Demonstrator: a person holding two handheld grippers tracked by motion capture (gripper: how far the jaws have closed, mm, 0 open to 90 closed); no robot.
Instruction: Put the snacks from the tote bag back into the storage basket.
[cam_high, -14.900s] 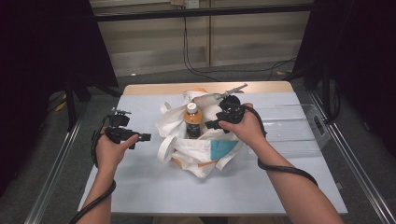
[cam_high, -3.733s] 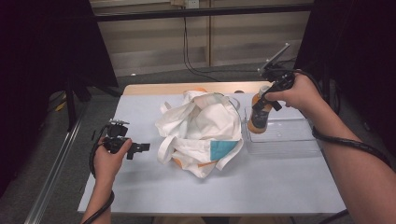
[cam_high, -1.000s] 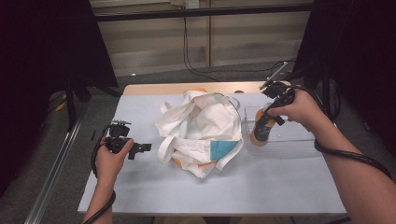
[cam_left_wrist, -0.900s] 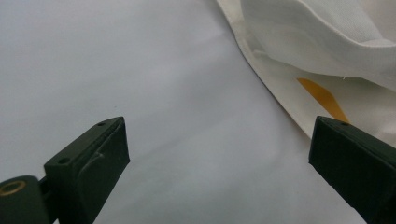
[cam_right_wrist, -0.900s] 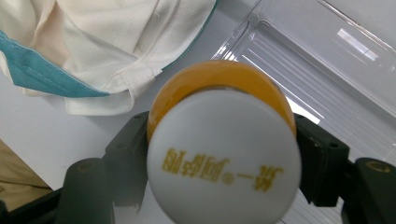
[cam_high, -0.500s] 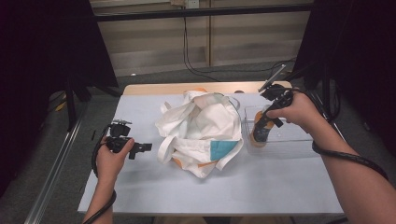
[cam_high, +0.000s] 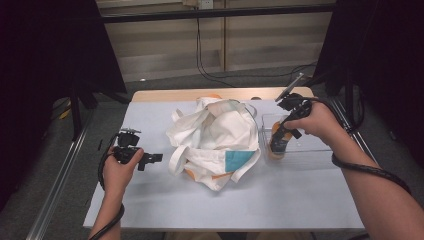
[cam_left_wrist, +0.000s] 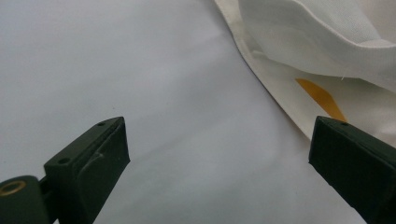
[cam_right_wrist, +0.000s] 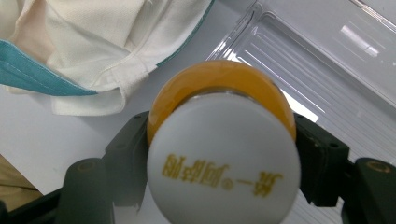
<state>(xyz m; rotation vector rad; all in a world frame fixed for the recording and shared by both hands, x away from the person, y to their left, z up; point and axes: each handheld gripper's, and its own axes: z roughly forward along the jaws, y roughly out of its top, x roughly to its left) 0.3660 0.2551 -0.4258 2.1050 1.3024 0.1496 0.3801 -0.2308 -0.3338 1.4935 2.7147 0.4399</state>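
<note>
An orange bottle (cam_high: 276, 149) with a white cap (cam_right_wrist: 224, 163) stands upright in the left end of a clear plastic tray (cam_high: 320, 145). My right gripper (cam_high: 280, 136) is shut on its neck from above. In the right gripper view the two black jaws press on either side of the bottle (cam_right_wrist: 219, 79), over the tray's ribbed floor (cam_right_wrist: 327, 74). A crumpled white cloth bag (cam_high: 215, 135) with a teal patch lies mid-table. My left gripper (cam_high: 150, 159) is held level, left of the bag, its jaws wide open and empty (cam_left_wrist: 219, 154) above the white tabletop, the bag's edge (cam_left_wrist: 327, 51) just ahead.
The white tabletop (cam_high: 280, 200) has free room in front of the bag and the tray. Dark curtains flank the table. A metal rail (cam_high: 55, 190) runs along the floor at the left. Cables trail on the floor behind the table.
The bottle, once upright in the open bag, has been carried right by my right gripper and lowered into the tray. Over the last second it hardly moved. The left gripper stayed put.
</note>
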